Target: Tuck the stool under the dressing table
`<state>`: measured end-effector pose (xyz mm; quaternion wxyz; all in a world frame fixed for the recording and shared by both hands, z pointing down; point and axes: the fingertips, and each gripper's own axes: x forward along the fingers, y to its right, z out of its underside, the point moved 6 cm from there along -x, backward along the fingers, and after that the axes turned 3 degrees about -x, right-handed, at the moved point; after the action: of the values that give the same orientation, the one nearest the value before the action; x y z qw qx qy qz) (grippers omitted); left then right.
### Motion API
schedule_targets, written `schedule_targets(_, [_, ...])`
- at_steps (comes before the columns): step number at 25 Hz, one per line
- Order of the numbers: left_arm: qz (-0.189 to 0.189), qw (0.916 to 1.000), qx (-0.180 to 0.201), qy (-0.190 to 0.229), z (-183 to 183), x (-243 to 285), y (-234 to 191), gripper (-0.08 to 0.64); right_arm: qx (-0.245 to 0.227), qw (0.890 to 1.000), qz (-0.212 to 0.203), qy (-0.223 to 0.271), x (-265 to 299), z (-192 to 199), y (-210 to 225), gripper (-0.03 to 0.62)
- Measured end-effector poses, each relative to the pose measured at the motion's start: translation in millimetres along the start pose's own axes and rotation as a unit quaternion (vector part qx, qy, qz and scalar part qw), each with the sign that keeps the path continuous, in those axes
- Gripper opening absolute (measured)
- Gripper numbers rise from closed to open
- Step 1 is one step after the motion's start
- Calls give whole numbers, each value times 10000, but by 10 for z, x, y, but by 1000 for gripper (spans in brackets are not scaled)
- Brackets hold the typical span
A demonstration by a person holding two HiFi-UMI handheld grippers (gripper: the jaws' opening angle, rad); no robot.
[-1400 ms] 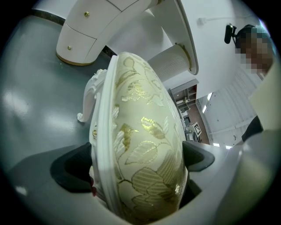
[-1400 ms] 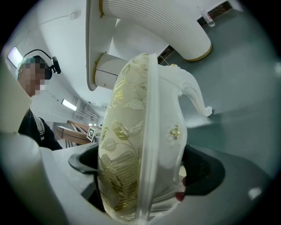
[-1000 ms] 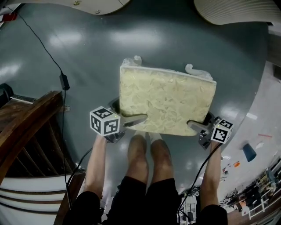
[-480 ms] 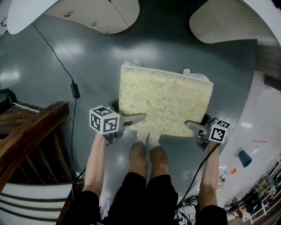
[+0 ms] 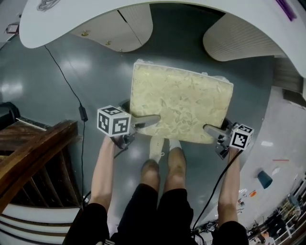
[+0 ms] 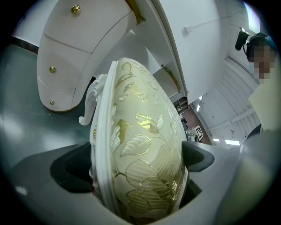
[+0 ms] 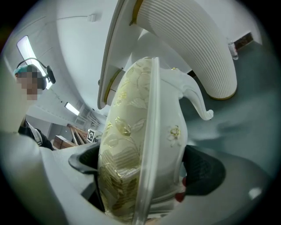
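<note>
One glossy grey floor [image 5: 71, 72] under the stool [image 5: 179, 105]; white dressing table [image 5: 143, 7] ahead.

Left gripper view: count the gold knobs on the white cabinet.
3 knobs on the cabinet front: one near the top, one midway, one near the base. The stool may hide more.

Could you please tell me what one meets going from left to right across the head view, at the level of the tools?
Brown wooden rail, black floor cable, left tool, cream floral-cushioned stool, right tool.
</note>
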<state>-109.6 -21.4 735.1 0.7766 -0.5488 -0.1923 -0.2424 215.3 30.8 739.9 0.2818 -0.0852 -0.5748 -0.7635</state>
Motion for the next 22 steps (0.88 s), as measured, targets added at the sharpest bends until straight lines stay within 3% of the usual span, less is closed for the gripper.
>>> schedule_targets(8, [-57,9997,-32,249,20,-7,46,618,-181,9998,-59,-49,-11,-104,1,585])
schedule_targets(22, [-109,9994,-58,327,44,-30,69,618,-177,9997,-114,-151,-18,-89,22,584])
